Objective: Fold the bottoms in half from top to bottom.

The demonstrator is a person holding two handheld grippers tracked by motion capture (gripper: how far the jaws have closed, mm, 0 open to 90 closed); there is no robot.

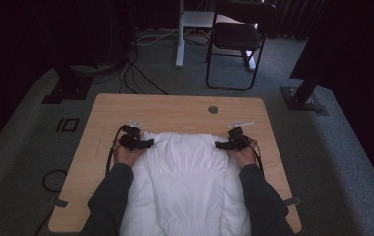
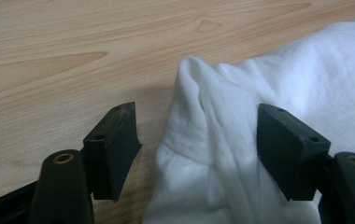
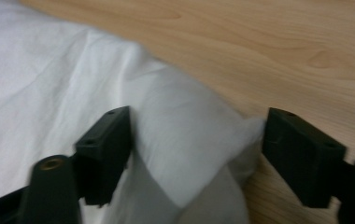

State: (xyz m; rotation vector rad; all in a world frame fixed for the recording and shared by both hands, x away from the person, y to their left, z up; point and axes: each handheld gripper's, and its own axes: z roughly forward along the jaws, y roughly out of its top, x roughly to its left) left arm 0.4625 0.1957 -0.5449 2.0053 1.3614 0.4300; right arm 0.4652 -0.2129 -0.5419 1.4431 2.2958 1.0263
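A white garment [image 1: 185, 177] lies spread on the wooden table [image 1: 175, 108], running from the middle toward the near edge. My left gripper [image 1: 148, 143] sits at its far left corner, jaws open, and a raised fold of the white cloth [image 2: 203, 135] stands between them. At the far right corner my right gripper [image 1: 218, 144] is also open, its jaws astride a bunched corner of the cloth [image 3: 189, 140]. The left gripper [image 2: 196, 149] and the right gripper [image 3: 196, 154] both rest low against the table.
A round cable hole [image 1: 213, 109] is set in the table near its far edge. Beyond the table stand a black chair [image 1: 236, 39] and a white desk leg [image 1: 179, 34]. Cables [image 1: 136, 78] trail over the grey carpet.
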